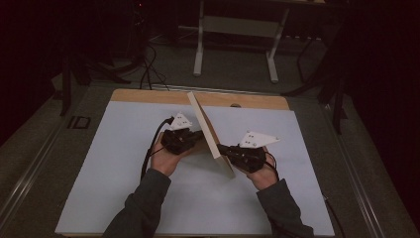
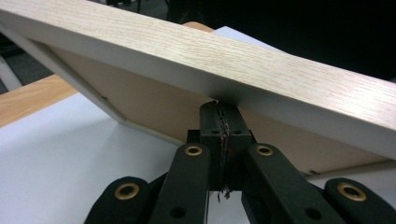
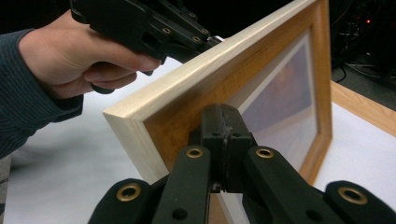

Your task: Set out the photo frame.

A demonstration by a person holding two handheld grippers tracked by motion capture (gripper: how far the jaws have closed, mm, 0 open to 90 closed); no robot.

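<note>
White sheet (image 1: 124, 188) covers table, dark room; closed left gripper (image 1: 198, 136) and right gripper (image 1: 221, 148) flank tilted picture frame (image 1: 208, 131), gripping nothing.

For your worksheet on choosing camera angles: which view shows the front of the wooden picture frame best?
The right gripper view: the picture frame shows its glazed front and wooden border close up. The left gripper view gives its top edge and backing. The high view shows it small and edge-on, propped between the left gripper and right gripper.

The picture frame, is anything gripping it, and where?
Neither gripper grips the frame. Both are shut: the left gripper presses its closed tips against the back edge, the right gripper against the front border.
</note>
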